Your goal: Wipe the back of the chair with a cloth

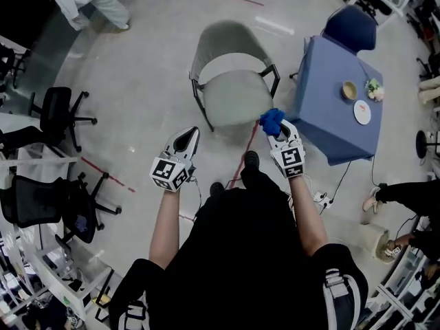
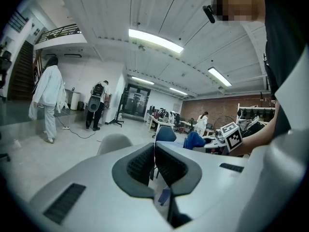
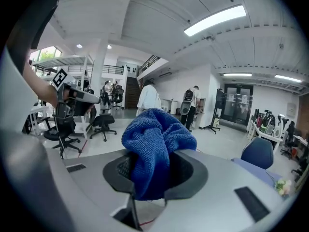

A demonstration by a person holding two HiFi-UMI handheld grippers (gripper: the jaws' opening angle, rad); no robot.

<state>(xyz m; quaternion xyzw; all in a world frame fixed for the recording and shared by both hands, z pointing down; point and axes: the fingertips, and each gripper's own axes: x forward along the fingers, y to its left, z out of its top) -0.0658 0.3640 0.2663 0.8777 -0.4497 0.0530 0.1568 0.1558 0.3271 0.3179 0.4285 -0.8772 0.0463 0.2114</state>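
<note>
1. While the chair (image 1: pixel 234 88) stands untouched on the floor ahead, the step in hand reads as approach; its back (image 1: pixel 230 36) faces away.
2. Clamped in the right hand-held gripper (image 1: pixel 278 130) is the cloth (image 1: pixel 272 119), near the seat's front corner.
3. Empty, the left hand-held gripper (image 1: pixel 187 137) is pinched nearly together.
4. Next move: carry the cloth over or round to the back.
5. No view shows the back's rear face.

hand-held gripper (image 3: pixel 145 175), jaws clamping blue cloth (image 3: pixel 157 146)
</note>
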